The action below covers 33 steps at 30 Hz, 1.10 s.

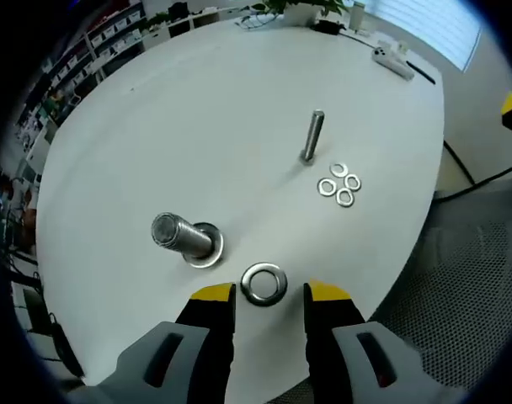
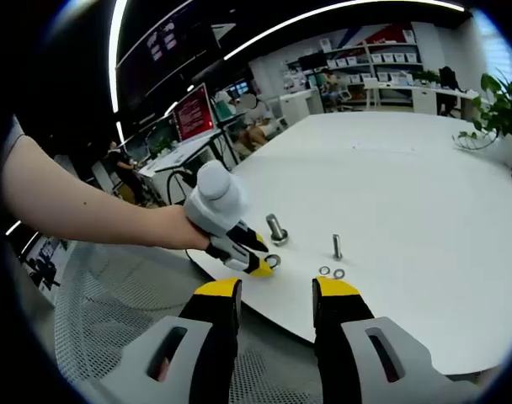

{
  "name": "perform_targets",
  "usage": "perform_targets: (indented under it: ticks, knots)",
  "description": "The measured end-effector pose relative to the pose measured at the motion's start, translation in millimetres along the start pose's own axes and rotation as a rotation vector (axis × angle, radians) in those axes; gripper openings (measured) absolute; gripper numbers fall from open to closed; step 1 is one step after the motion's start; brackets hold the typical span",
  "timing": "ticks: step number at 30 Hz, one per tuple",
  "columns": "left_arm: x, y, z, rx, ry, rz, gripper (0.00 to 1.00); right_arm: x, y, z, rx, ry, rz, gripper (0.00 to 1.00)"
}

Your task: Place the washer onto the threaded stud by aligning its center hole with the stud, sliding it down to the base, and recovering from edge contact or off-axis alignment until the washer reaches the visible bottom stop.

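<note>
Left gripper view looks down along my left gripper [image 1: 269,292] at a round white table [image 1: 239,101]. Its two yellow-tipped jaws stand apart, and a large washer [image 1: 264,283] lies flat on the table between the tips, close to the near edge. I cannot tell whether either tip touches its rim; nothing is clamped. Just beyond the washer, toward the left of this view, a thick threaded stud [image 1: 178,236] stands on the table with a wide metal ring around its base, its ridged end leaning toward the camera. The washer is beside the stud, not on it. Farther across the table a thinner bolt [image 1: 313,135] stands upright, and near its foot four small washers [image 1: 339,184] lie in a loose cluster. A white power strip [image 1: 392,61] rests at the far edge.

Right gripper view shows my right gripper [image 2: 274,290] held off the table, over a mesh-patterned floor [image 2: 113,328], its jaws wide apart with nothing between them. Ahead, my bare arm [image 2: 79,206] reaches in from the left, the hand [image 2: 178,227] gripping the left gripper's grey handle, with its yellow tips down at the table edge by the large washer [image 2: 273,261]. The thick stud [image 2: 277,228] stands right behind it, and the thin bolt [image 2: 337,246] stands farther right with small washers [image 2: 332,272] at its foot. A leafy plant [image 2: 500,109] sits at the far right.
</note>
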State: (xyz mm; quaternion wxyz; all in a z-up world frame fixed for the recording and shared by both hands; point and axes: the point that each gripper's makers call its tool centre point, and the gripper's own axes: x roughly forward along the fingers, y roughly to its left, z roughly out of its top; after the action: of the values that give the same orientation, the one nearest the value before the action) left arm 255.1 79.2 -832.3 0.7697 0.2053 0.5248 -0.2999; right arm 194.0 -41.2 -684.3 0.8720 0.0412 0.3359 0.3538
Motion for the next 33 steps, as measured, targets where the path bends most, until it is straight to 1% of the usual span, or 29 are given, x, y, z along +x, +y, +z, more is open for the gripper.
perform_targets:
  ticks: [2, 3, 4, 5, 6, 9, 16, 23, 25, 33]
  knots:
    - [3, 1.4, -5.8, 0.015, 0.03, 0.004, 0.3, 1, 0, -1.3, -0.005, 0.008, -0.001, 0.36]
    - [5, -0.9, -15.3, 0.019, 0.078, -0.01, 0.3, 1, 0, -1.7, -0.005, 0.01, 0.0, 0.36]
    - [5, 1.7, 0.4, 0.014, -0.015, 0.003, 0.29, 1, 0, -1.7, -0.007, 0.01, -0.001, 0.36]
    - [4, 2.6, -5.9, 0.008, 0.023, 0.001, 0.28, 1, 0, -1.9, -0.008, 0.012, -0.001, 0.36]
    - [5, 3.9, -5.3, -0.005, 0.017, 0.006, 0.28, 1, 0, -1.8, -0.006, 0.012, -0.002, 0.36]
    - [4, 2.7, -2.2, -0.009, 0.005, 0.005, 0.27, 0, 0, -2.1, -0.006, 0.013, -0.003, 0.36]
    - [6, 7.4, -1.0, -0.014, 0.024, 0.007, 0.21, 1, 1, -4.2, -0.015, 0.027, 0.003, 0.36]
    - [5, 7.4, -1.0, -0.029, 0.009, 0.001, 0.21, 2, 2, -7.2, -0.028, 0.047, 0.007, 0.36]
    - [5, 7.1, -1.6, -0.021, 0.013, -0.002, 0.21, 3, 3, -8.5, -0.04, 0.058, 0.01, 0.36]
    - [0, 13.2, -18.4, -0.016, 0.057, -0.009, 0.2, 3, 3, -10.2, -0.042, 0.066, 0.01, 0.36]
